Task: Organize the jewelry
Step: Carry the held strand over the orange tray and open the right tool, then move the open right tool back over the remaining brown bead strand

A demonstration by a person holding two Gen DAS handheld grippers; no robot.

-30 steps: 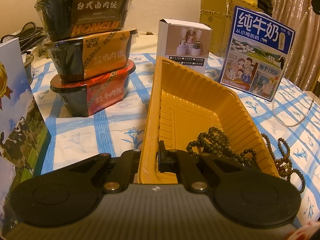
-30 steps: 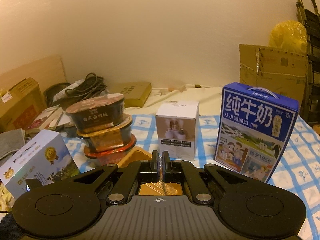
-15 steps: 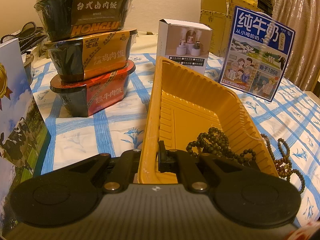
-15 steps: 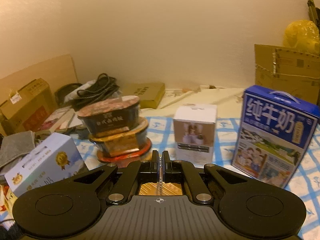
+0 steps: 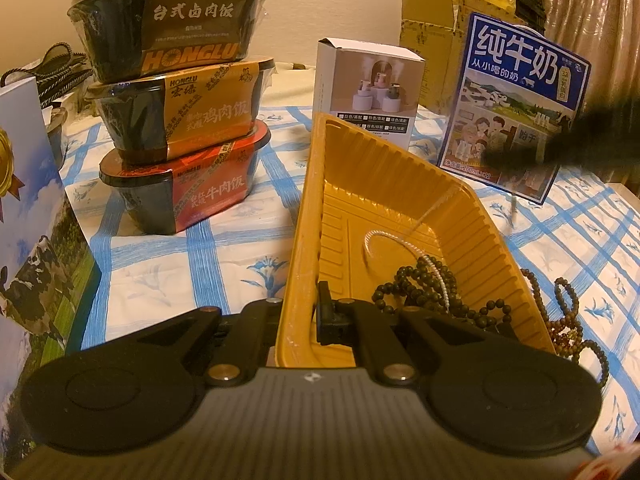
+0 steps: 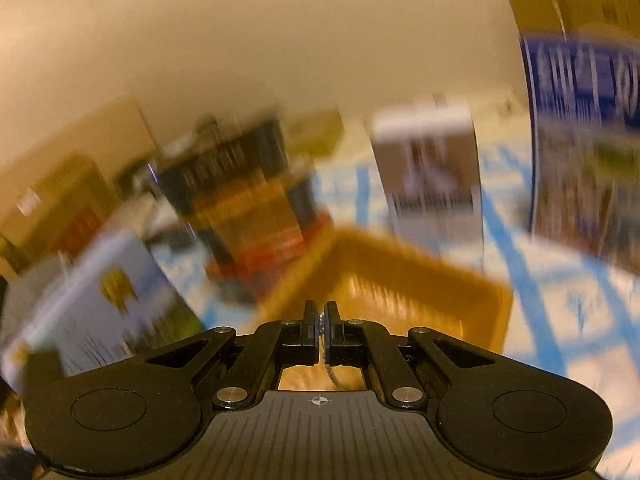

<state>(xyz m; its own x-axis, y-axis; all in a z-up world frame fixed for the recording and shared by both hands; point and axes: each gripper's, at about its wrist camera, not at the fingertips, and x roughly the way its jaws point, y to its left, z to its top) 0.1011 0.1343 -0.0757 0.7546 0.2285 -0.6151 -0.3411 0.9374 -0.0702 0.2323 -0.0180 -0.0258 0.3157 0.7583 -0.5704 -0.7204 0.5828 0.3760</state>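
Currently: left gripper clamped on near wall of yellow tray, steadying it. Right gripper pinching a pale chain, whose lower loop lies on the tray floor beside dark beads. Brown beads wait outside, right. Step: depositing chain. Next: release, fetch the outside strand.

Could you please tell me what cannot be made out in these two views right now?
- Right wrist view: motion blur smears every box and bowl; print unreadable.
- Left wrist view: right claw is a dark smear; jaws unclear.
- Left claw hides the yellow tray near wall.
- Silver chain upper length blurs away.
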